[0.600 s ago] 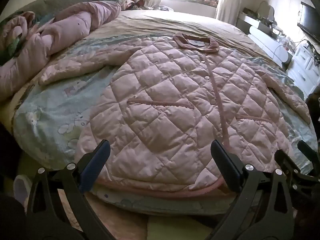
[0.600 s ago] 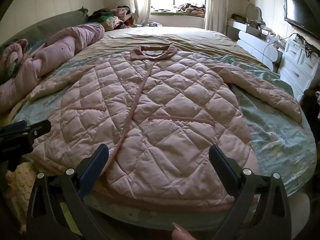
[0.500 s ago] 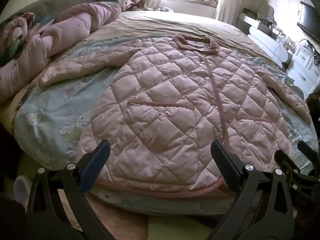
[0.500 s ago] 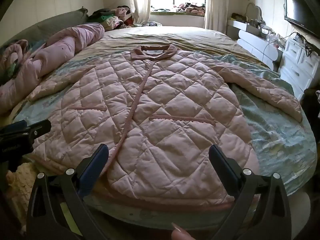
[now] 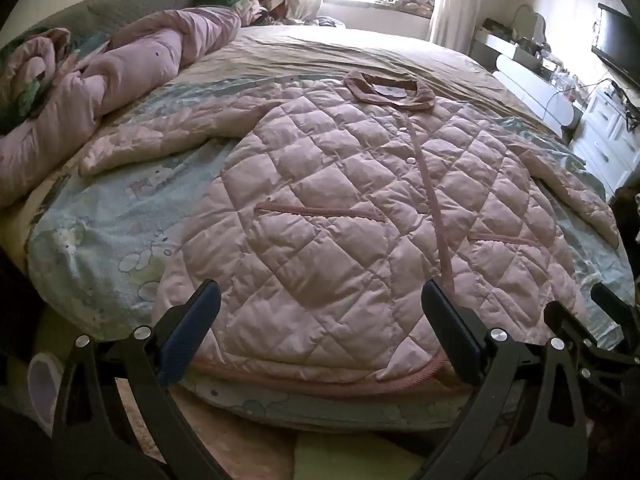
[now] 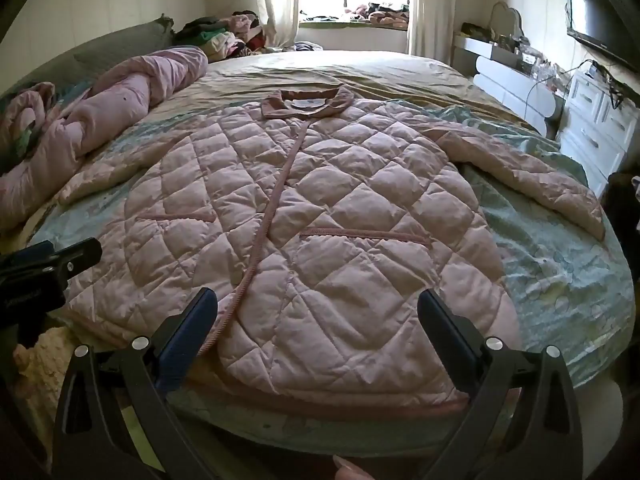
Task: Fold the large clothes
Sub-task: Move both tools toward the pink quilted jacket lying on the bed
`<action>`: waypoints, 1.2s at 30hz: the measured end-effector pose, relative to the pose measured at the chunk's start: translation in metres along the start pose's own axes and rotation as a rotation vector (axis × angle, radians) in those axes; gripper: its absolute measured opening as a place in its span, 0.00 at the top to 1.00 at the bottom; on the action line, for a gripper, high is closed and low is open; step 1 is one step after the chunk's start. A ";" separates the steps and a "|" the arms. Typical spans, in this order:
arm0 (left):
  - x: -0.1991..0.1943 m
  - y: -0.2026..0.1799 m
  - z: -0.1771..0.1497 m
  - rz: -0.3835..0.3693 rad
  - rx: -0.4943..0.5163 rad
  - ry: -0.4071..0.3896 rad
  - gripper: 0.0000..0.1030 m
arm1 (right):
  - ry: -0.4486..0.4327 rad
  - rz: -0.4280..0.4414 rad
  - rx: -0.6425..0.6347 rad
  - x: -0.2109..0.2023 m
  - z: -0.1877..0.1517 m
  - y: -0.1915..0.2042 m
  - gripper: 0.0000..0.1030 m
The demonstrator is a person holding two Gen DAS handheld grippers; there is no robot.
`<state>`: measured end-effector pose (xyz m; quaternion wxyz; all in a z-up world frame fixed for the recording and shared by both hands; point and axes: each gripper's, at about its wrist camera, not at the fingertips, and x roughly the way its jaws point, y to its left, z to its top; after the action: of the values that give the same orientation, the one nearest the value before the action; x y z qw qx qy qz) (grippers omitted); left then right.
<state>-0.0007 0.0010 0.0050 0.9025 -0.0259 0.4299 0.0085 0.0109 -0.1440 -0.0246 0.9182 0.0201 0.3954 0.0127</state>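
A large pink quilted jacket [image 5: 340, 216] lies flat and face up on the bed, collar [image 5: 390, 90] at the far end, hem toward me, both sleeves spread out to the sides. It also shows in the right wrist view [image 6: 320, 220]. My left gripper [image 5: 320, 320] is open and empty, hovering just above the hem at its left half. My right gripper [image 6: 318, 320] is open and empty above the hem's right half. The left gripper's body shows at the left edge of the right wrist view [image 6: 44, 272].
The bed [image 5: 104, 216] has a light blue patterned sheet. A bunched pink duvet [image 5: 132, 68] lies along the left. A clothes pile [image 6: 224, 36] sits by the window. White drawers [image 6: 596, 128] and a television [image 6: 596, 12] stand at the right.
Both views have shifted very slightly; the jacket lies as before and both grippers stay open over the hem.
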 end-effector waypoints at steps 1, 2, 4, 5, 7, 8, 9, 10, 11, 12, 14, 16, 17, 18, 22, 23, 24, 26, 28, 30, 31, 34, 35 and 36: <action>0.000 0.000 0.000 0.000 0.002 0.000 0.09 | -0.002 0.003 0.000 -0.001 -0.001 0.001 0.04; 0.000 0.000 0.001 -0.001 0.003 0.000 0.09 | 0.000 0.005 -0.004 0.000 -0.001 0.001 0.04; -0.001 0.001 0.001 0.002 0.002 0.000 0.09 | 0.002 0.004 -0.009 -0.001 -0.003 0.004 0.04; -0.001 0.002 0.001 -0.001 0.000 0.005 0.09 | 0.002 0.006 -0.004 0.001 -0.003 0.003 0.04; -0.006 -0.004 0.001 0.000 0.004 0.001 0.09 | 0.003 0.011 -0.002 -0.001 -0.006 0.005 0.04; -0.005 -0.004 0.001 0.001 0.005 0.001 0.09 | 0.005 0.011 0.001 0.000 -0.004 0.004 0.04; -0.007 -0.003 0.002 0.000 0.005 0.001 0.09 | 0.009 0.013 0.004 0.001 -0.001 0.002 0.04; -0.005 -0.003 0.001 -0.001 0.004 0.001 0.09 | 0.010 0.015 0.005 0.001 -0.001 0.002 0.04; -0.005 -0.004 0.001 -0.001 0.005 0.002 0.09 | 0.010 0.015 0.007 0.000 -0.002 0.003 0.04; -0.006 -0.004 0.001 -0.003 0.006 0.002 0.09 | 0.011 0.014 0.006 0.001 -0.002 0.003 0.04; -0.007 -0.004 0.002 -0.003 0.007 0.004 0.09 | 0.014 0.013 0.008 0.001 -0.001 0.003 0.04; -0.007 -0.004 0.002 -0.002 0.008 0.003 0.09 | 0.016 0.017 0.009 0.000 -0.001 0.003 0.04; -0.007 -0.004 0.002 -0.003 0.006 0.003 0.09 | 0.016 0.017 0.009 0.001 0.000 0.003 0.04; -0.007 -0.004 0.002 -0.002 0.005 0.004 0.09 | 0.017 0.021 0.010 0.001 0.000 0.002 0.04; -0.007 -0.005 0.002 -0.003 0.006 0.007 0.09 | 0.017 0.020 0.012 0.001 -0.001 0.002 0.04; -0.007 -0.005 0.002 -0.003 0.006 0.005 0.09 | 0.018 0.019 0.011 0.001 -0.001 0.003 0.04; -0.008 -0.006 0.002 -0.003 0.006 0.005 0.09 | 0.019 0.020 0.011 0.000 0.000 0.003 0.04; -0.007 -0.006 0.001 -0.003 0.008 0.004 0.09 | 0.019 0.021 0.011 0.001 0.000 0.002 0.04; -0.007 -0.007 0.001 -0.005 0.010 0.003 0.09 | 0.018 0.021 0.011 0.001 0.001 0.003 0.04; -0.008 -0.009 0.000 -0.005 0.011 0.003 0.09 | 0.019 0.023 0.012 0.001 0.001 0.003 0.04; -0.008 -0.008 0.000 -0.006 0.012 0.001 0.09 | 0.019 0.025 0.012 0.001 0.001 0.003 0.04; -0.007 -0.008 0.000 -0.009 0.013 0.003 0.09 | 0.018 0.023 0.011 0.000 0.001 0.004 0.04; -0.007 -0.009 0.001 -0.009 0.013 0.004 0.09 | 0.017 0.023 0.011 0.001 0.001 0.003 0.04; -0.007 -0.009 0.001 -0.009 0.014 0.003 0.09 | 0.017 0.022 0.011 0.001 0.001 0.004 0.04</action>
<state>-0.0041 -0.0079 0.0109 0.9020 -0.0215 0.4311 0.0013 0.0123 -0.1402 -0.0245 0.9144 0.0292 0.4032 0.0210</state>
